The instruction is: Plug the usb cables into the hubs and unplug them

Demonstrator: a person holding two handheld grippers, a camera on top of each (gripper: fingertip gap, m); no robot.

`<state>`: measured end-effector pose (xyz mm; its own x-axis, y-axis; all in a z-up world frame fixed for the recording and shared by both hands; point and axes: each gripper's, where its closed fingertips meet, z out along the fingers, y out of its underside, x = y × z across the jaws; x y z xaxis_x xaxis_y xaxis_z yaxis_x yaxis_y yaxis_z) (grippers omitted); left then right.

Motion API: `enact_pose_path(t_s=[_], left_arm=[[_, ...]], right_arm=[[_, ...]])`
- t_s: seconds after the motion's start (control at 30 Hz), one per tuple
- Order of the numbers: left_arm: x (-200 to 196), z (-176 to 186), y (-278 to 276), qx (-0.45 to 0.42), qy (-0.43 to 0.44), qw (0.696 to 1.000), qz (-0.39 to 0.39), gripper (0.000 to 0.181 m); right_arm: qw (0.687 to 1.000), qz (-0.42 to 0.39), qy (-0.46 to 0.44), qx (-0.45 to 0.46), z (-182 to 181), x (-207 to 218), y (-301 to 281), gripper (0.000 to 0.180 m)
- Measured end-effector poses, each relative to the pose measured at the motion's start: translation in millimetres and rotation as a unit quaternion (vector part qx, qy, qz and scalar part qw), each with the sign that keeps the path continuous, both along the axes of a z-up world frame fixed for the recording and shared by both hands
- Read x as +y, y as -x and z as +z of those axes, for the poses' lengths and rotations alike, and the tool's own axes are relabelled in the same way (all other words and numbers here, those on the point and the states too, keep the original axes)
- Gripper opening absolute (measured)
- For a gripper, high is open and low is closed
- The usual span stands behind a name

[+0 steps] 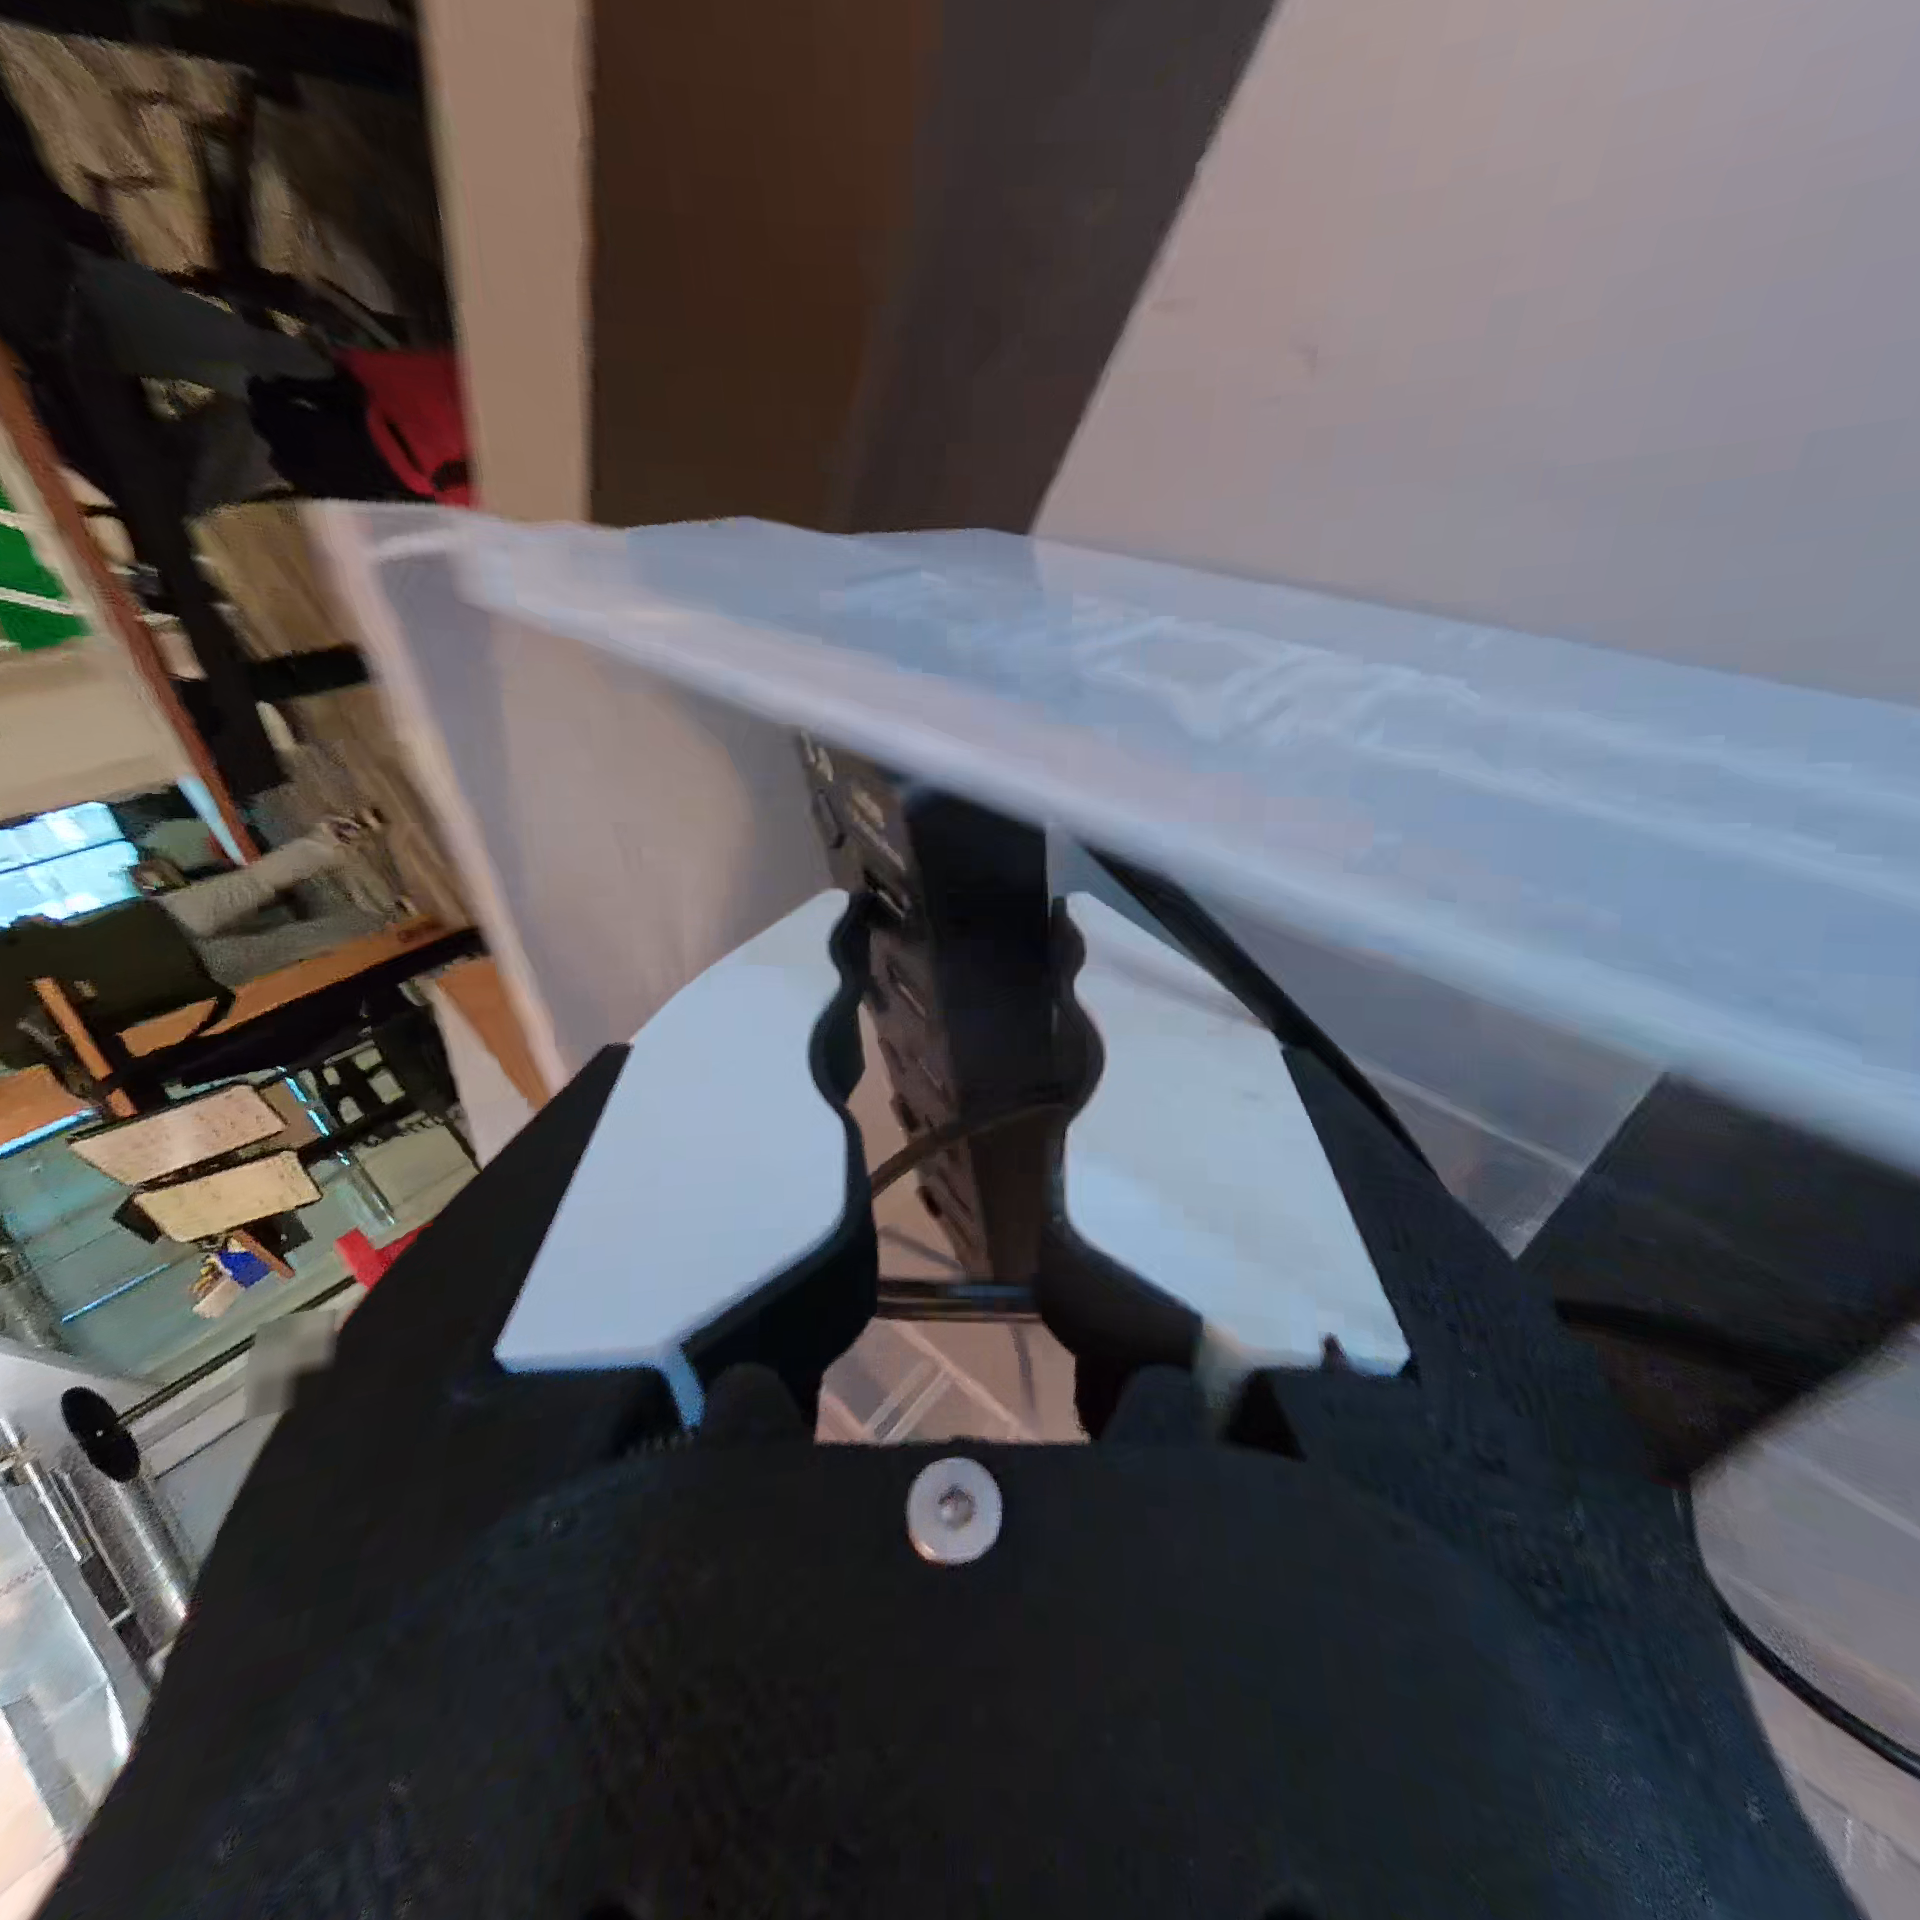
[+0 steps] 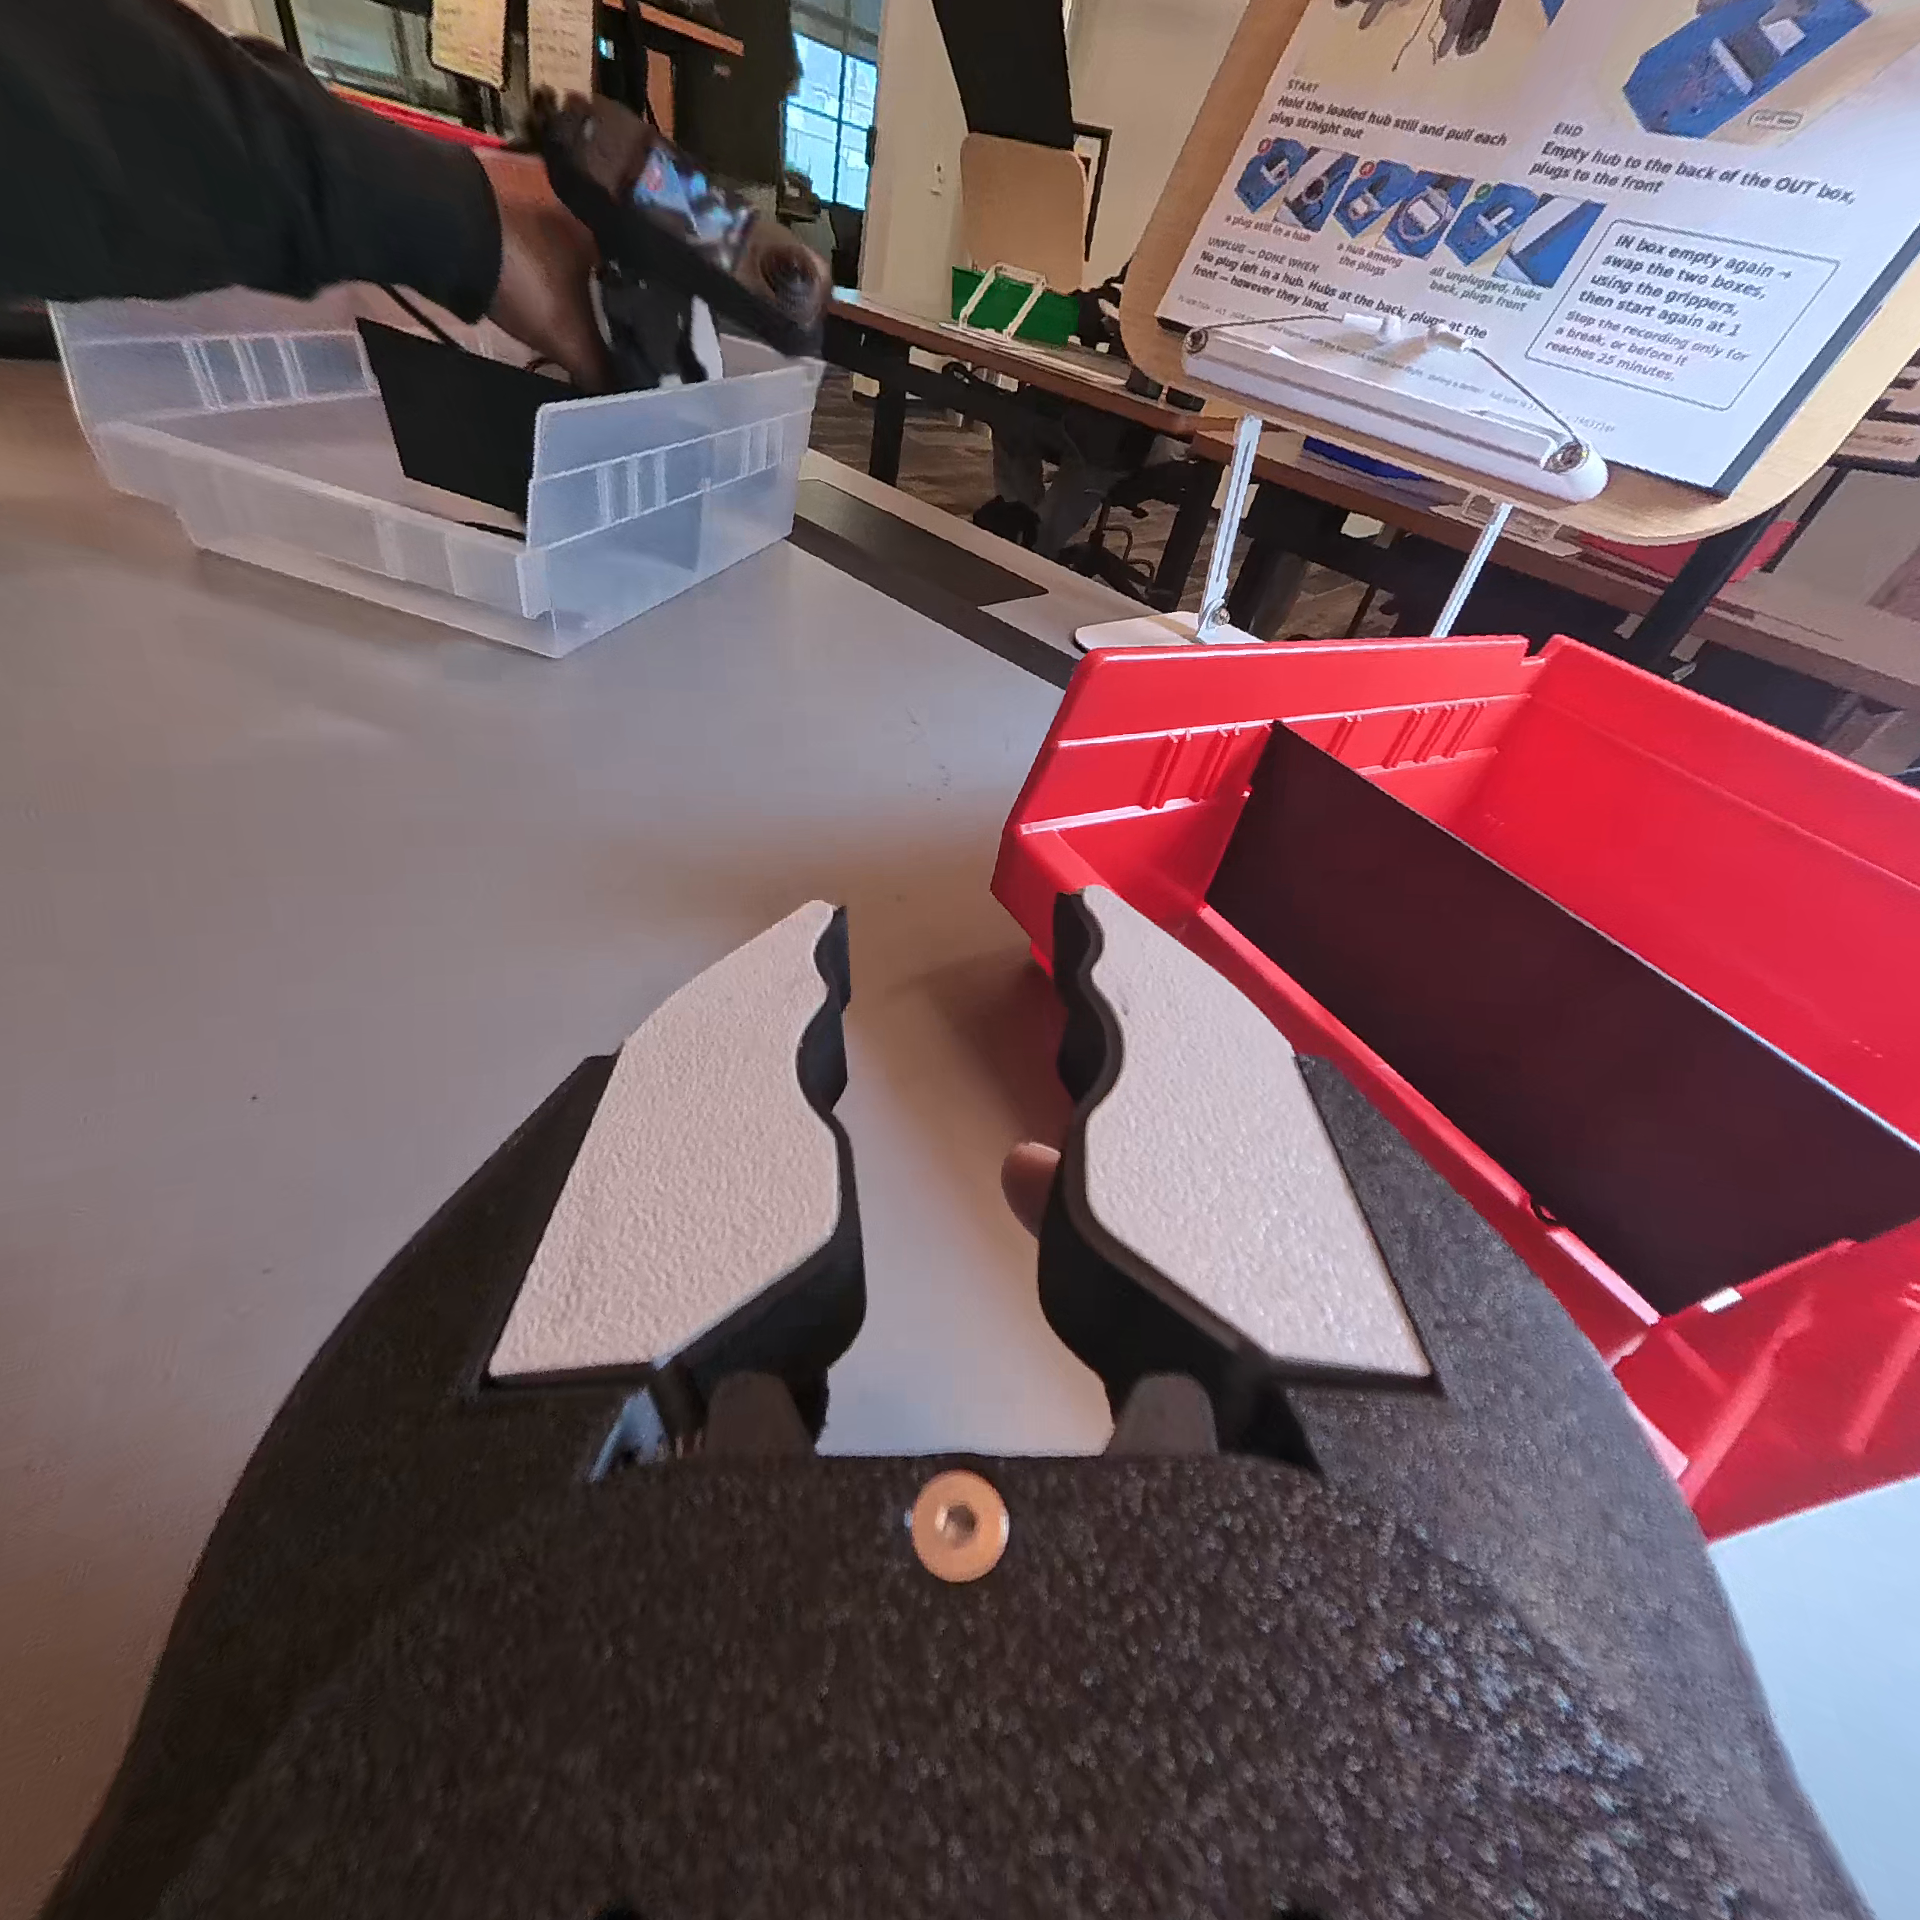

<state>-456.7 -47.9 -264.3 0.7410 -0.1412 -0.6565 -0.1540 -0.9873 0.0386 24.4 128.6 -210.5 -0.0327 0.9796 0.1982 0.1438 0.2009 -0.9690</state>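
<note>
In the left wrist view my left gripper (image 1: 951,914) reaches into a clear plastic bin (image 1: 1247,707). A long black USB hub (image 1: 966,1039) with a row of ports stands between its two fingers. The jaws look as wide as on my open right gripper; I cannot tell whether the pads touch the hub. A thin black cable (image 1: 935,1143) crosses behind the hub. The view is blurred. In the right wrist view my right gripper (image 2: 951,925) is open and empty, low over the grey table (image 2: 416,883). The left gripper (image 2: 665,312) shows far off, inside the clear bin (image 2: 644,488).
A red bin (image 2: 1299,686) with a black divider (image 2: 1558,1018) sits just right of my right gripper. The clear bin also has a black divider (image 2: 457,416). An instruction sheet on a white stand (image 2: 1558,260) is behind the red bin. A dark sleeve (image 2: 208,156) reaches in from the left. Left tips to right tips: about 50 cm.
</note>
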Motion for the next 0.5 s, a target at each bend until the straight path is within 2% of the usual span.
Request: enact_pose_path(t_s=[0.13,0.3,0.5], left_arm=[[-1.7,47.1,-9.1,-0.005,-0.099,0.995,0.001,0.032],[-8.7,123.2,-18.9,-0.024,-0.253,0.967,0.008,0.029],[-18.9,212.0,-46.2,0.020,-0.335,0.941,-0.036,0.028]], right_arm=[[1.000,0.003,-0.019,0.000,0.2,-3.7,0.0,0.036],[0.999,0.010,-0.035,-0.002,-1.0,-11.3,1.9,0.035],[0.998,0.011,-0.067,0.008,5.2,-18.5,2.0,0.034]])
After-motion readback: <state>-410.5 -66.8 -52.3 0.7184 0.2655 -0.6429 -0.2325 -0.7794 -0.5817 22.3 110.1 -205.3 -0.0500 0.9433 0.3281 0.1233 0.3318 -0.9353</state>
